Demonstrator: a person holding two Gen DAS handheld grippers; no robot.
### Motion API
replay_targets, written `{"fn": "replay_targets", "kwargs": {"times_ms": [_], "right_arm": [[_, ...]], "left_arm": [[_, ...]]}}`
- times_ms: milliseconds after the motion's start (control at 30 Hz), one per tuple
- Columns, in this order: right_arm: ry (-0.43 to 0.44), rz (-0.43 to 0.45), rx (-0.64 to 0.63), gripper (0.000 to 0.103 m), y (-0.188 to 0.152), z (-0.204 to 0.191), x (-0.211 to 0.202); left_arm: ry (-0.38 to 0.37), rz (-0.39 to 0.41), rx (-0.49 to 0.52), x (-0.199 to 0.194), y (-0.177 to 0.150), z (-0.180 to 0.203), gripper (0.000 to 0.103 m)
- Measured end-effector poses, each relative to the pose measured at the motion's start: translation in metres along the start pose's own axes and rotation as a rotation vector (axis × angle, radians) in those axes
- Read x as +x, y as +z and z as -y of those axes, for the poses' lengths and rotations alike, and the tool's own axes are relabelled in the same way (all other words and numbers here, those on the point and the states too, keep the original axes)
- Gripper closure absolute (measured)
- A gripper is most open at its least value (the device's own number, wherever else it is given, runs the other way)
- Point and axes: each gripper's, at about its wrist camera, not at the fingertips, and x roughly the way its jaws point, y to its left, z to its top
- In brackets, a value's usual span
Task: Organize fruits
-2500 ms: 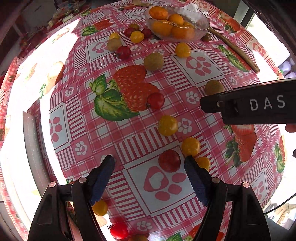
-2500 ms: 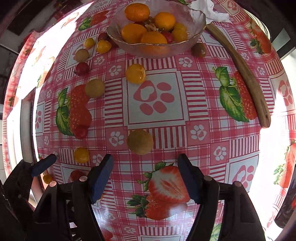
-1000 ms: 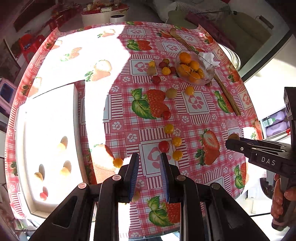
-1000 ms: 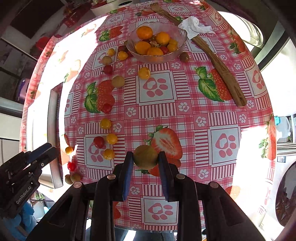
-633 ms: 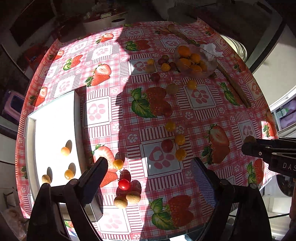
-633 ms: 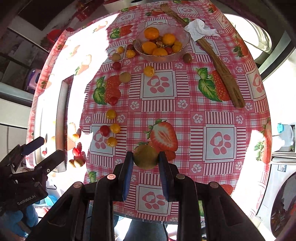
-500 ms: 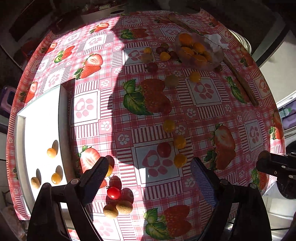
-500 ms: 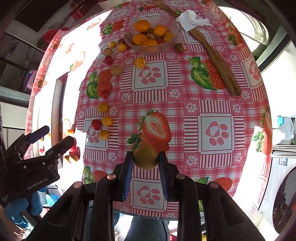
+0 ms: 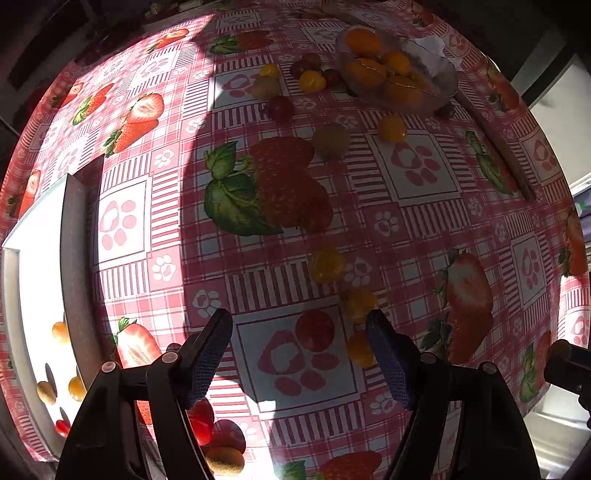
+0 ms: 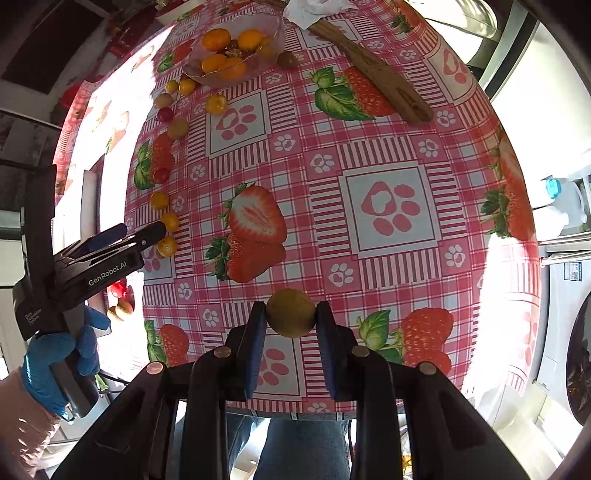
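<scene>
My right gripper (image 10: 291, 317) is shut on a brownish-green round fruit (image 10: 291, 312), held above the table's near edge. My left gripper (image 9: 301, 334) is open and empty, low over a red tomato (image 9: 314, 329) that lies between its fingers. Yellow tomatoes (image 9: 326, 263) lie just beyond it in a row. A glass bowl (image 9: 399, 83) with oranges stands at the far side, with several small fruits beside it. A white tray (image 9: 33, 295) at the left holds a few small fruits. In the right wrist view the left gripper (image 10: 138, 230) reaches in from the left.
A long wooden stick (image 10: 373, 70) and a crumpled white tissue (image 10: 314, 9) lie at the far right of the table. A red tomato (image 9: 199, 421) and brown fruits (image 9: 225, 459) lie near the tray's near corner. A shadow covers the table's middle.
The left gripper opened wide and has come down close over the red tomato. The right gripper keeps the brownish-green fruit and has drawn back toward the near edge.
</scene>
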Motion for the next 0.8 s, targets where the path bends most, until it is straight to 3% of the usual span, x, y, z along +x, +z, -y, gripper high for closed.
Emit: {"fn": "replay_targets", "kwargs": {"times_ms": [167, 333, 667, 800], "right_arm": [[0.018, 0.017, 0.015, 0.073, 0.001, -0.004, -0.005], [0.020, 0.009, -0.006, 0.073, 0.002, -0.012, -0.002], [0.003, -0.008, -0.020, 0.073, 0.003, -0.012, 0.003], [0.001, -0.003, -0.005, 0.073, 0.004, -0.009, 0.001]], "left_arm": [[0.022, 0.025, -0.021, -0.014, -0.013, -0.014, 0.026], [0.023, -0.007, -0.050, -0.005, -0.014, -0.029, 0.026], [-0.025, -0.006, -0.007, 0.007, 0.004, 0.012, 0.026], [-0.033, -0.015, -0.010, 0.009, -0.001, 0.015, 0.032]]}}
